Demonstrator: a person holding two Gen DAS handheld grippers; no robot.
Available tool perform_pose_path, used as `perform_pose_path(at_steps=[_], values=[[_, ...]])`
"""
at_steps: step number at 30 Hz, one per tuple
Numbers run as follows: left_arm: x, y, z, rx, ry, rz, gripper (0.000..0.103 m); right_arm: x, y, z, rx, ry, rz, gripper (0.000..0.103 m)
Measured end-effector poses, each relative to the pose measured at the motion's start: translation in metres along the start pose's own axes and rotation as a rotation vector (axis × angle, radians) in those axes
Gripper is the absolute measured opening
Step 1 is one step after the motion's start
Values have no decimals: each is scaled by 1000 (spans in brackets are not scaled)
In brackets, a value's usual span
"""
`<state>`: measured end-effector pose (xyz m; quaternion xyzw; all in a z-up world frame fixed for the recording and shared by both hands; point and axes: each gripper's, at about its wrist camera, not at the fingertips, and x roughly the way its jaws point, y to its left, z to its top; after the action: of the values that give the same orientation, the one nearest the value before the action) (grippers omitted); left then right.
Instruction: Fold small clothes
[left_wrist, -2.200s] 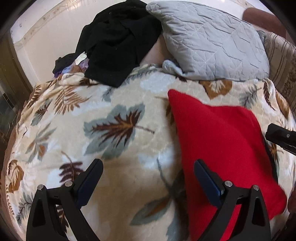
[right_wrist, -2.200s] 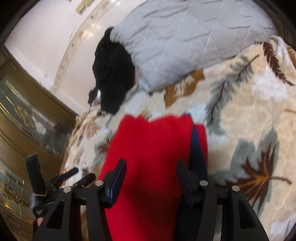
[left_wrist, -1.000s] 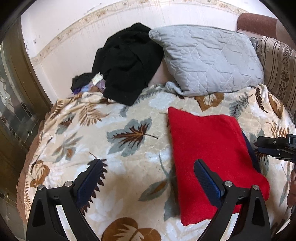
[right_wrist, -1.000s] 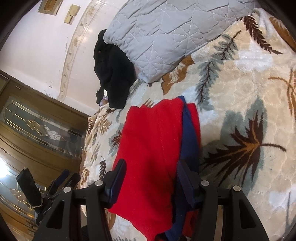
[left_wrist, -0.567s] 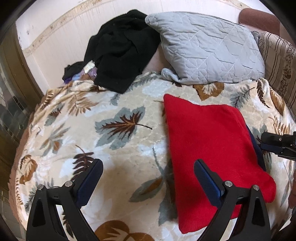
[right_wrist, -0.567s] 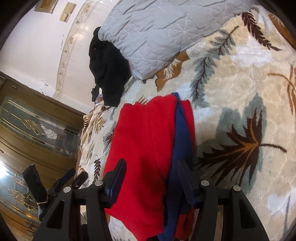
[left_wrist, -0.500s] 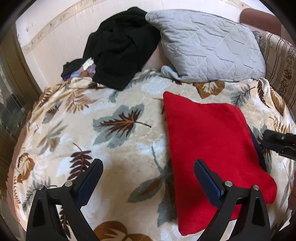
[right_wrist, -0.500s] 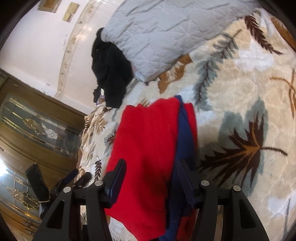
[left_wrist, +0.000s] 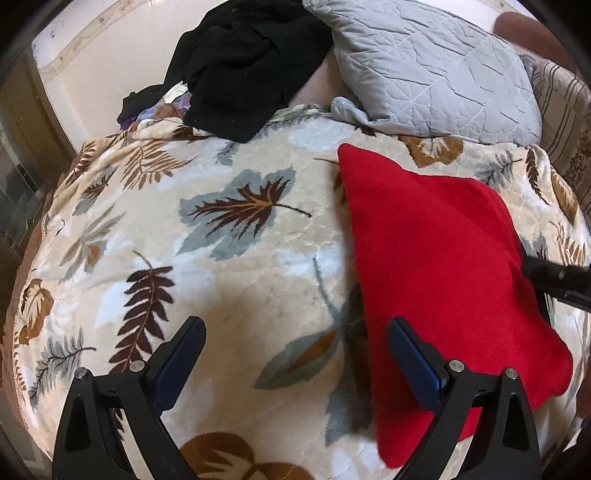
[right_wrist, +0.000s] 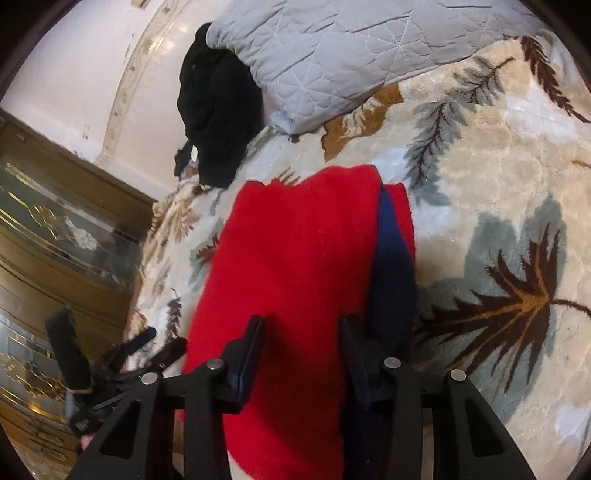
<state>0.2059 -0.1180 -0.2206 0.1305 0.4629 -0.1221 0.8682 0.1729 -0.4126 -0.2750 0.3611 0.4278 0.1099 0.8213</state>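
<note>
Red fleece garment (right_wrist: 295, 266) lies folded on our bed's leaf-print blanket (left_wrist: 229, 258), its navy lining (right_wrist: 391, 273) showing along 1 edge. Nearest us, our right tongs (right_wrist: 301, 343) are closing with the garment's near edge between the pads, which do not yet look pressed on it; we judge this is to lift that end for a further fold. Our left tongs (left_wrist: 295, 343) stand wide and hold nothing, 1 pad over bare blanket, the other over the garment's left edge, probably ready to take that side. Farther back, a grey quilted pillow (left_wrist: 436, 66) and a heap of black clothes (left_wrist: 243, 62) rest against the wall.
</note>
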Motion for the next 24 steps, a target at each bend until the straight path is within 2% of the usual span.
perform_pose_path(at_steps=[4, 6, 9, 10, 16, 24], values=[[1, 7, -4, -2, 11, 0, 98, -16, -15, 0, 46, -17, -1, 51], [0, 9, -3, -11, 18, -48, 98, -22, -24, 0, 88, -19, 22, 61], [-1, 12, 2, -42, 42, -160, 98, -25, -31, -1, 112, -24, 9, 64], [-1, 11, 3, -47, 41, -161, 98, -25, -32, -1, 114, -23, 11, 64], [-11, -3, 11, -5, -28, -47, 98, -27, -28, -1, 89, -26, 23, 64], [-14, -7, 18, 17, -55, -46, 98, -18, -35, 1, 110, -14, 12, 64]])
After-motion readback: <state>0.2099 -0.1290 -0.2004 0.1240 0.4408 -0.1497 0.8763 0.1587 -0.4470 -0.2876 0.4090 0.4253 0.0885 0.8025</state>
